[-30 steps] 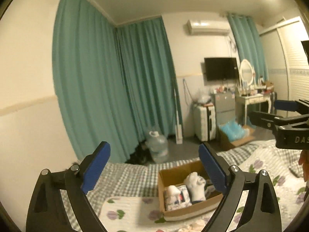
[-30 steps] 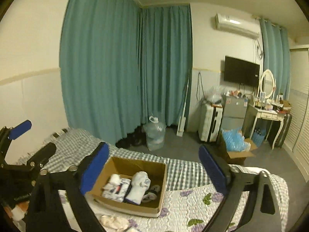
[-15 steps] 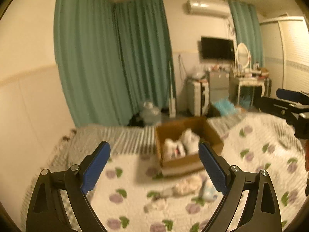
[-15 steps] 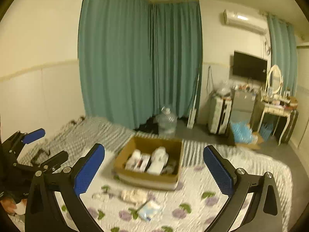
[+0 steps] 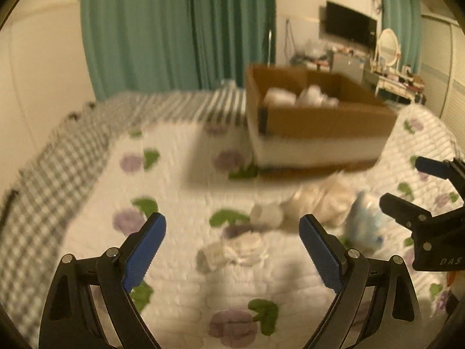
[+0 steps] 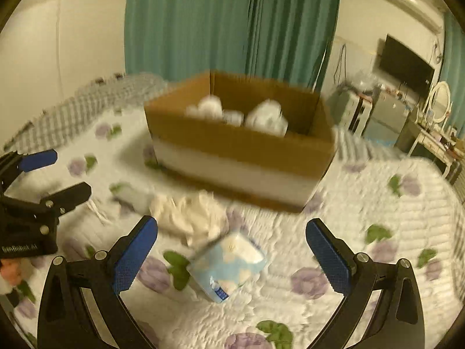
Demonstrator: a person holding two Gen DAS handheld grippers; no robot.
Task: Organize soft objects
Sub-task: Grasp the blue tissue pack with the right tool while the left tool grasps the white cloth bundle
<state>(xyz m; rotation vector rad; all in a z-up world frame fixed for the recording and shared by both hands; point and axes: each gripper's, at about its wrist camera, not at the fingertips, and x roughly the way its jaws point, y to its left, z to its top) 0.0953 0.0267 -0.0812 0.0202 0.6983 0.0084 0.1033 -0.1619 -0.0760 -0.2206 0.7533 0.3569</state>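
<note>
Left gripper pointed downward, jaws wide apart, nothing between the pads. Right gripper angled down likewise, jaws spread wide, empty. Both side by side.

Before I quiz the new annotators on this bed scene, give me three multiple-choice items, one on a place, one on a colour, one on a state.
1. Where does the light blue packet lie?
A. inside the cardboard box
B. on the floral quilt in front of the box
C. on the floor by the curtains

2. What colour are the curtains?
A. teal green
B. red
C. white

3. How is the right gripper?
A. shut on the packet
B. shut on nothing
C. open, nothing held

Answers:
1 B, the packet rests on the quilt, nearer the camera than the cardboard box.
2 A, teal drapes hang behind the box.
3 C, its blue pads stand far apart either side of the packet, touching nothing.
</note>
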